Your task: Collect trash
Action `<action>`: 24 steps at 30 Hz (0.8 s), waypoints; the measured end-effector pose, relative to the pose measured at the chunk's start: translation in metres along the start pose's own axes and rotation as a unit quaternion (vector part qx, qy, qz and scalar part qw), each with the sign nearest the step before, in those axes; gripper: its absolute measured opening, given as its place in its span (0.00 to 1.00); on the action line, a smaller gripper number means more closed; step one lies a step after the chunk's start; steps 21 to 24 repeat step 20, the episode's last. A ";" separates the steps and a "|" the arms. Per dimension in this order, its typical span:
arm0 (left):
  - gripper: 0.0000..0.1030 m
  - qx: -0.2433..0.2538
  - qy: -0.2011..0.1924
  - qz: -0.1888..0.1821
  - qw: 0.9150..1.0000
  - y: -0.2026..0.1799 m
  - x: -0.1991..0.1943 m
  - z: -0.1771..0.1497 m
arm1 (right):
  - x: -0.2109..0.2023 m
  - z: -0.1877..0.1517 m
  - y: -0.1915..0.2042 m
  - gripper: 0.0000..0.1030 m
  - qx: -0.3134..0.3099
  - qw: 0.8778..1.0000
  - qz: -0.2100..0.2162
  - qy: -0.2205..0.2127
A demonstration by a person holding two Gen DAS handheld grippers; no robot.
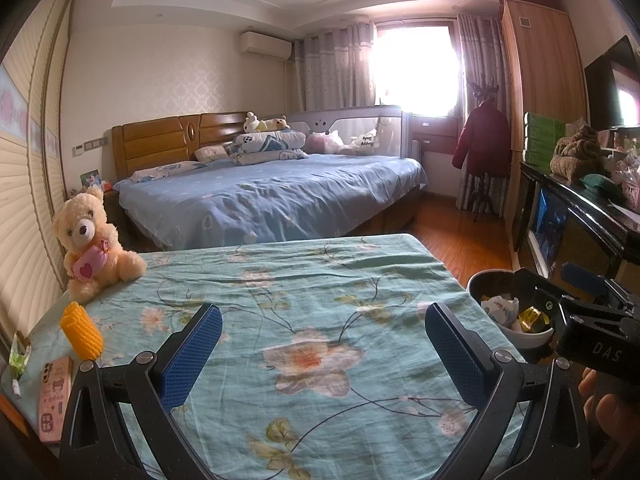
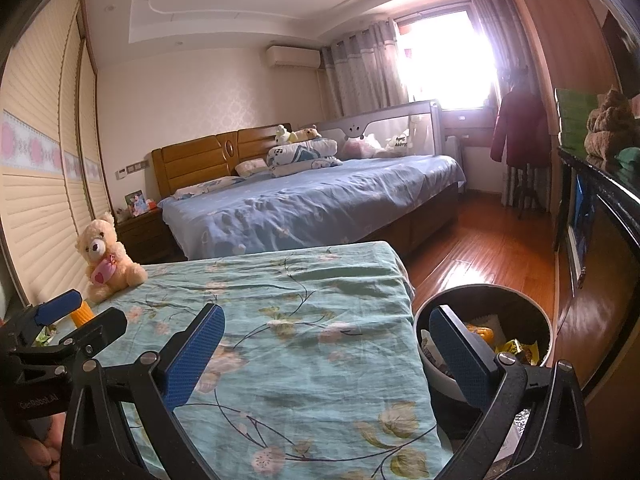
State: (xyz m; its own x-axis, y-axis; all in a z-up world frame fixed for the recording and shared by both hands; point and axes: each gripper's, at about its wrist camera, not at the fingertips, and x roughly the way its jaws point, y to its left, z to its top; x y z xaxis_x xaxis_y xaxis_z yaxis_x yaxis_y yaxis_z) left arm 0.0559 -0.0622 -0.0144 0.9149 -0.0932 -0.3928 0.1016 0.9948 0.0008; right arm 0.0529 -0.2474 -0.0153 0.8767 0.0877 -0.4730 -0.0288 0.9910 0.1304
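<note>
My left gripper point(image 1: 324, 354) is open and empty over a table with a teal floral cloth point(image 1: 304, 280). A crumpled green wrapper point(image 1: 18, 354) lies at the table's left edge, well left of its fingers. My right gripper point(image 2: 328, 356) is open too, holding nothing, at the table's right edge. Its right finger point(image 2: 460, 356) hangs over a round trash bin point(image 2: 554, 334) on the floor. Wrappers and paper point(image 1: 504, 308) fill the bin, among them a yellow-gold wrapper point(image 2: 514, 348).
On the left of the table are a cream teddy bear point(image 1: 92, 240), a yellow corn-shaped toy point(image 1: 82, 332) and a pink phone point(image 1: 56, 396). Behind stands a bed with blue bedding point(image 1: 272, 196). A dark cabinet point(image 1: 580, 216) runs along the right over wooden floor point(image 2: 480, 256).
</note>
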 end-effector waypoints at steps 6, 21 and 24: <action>0.99 -0.001 0.000 -0.001 1.000 0.000 0.000 0.000 | 0.000 0.000 0.000 1.00 0.001 1.000 0.000 0.000; 0.99 -0.002 0.008 -0.004 1.000 0.002 0.007 0.000 | 0.006 -0.004 -0.003 1.00 0.005 1.000 0.003 0.008; 0.99 -0.002 0.008 -0.004 1.000 0.002 0.007 0.000 | 0.006 -0.004 -0.003 1.00 0.005 1.000 0.003 0.008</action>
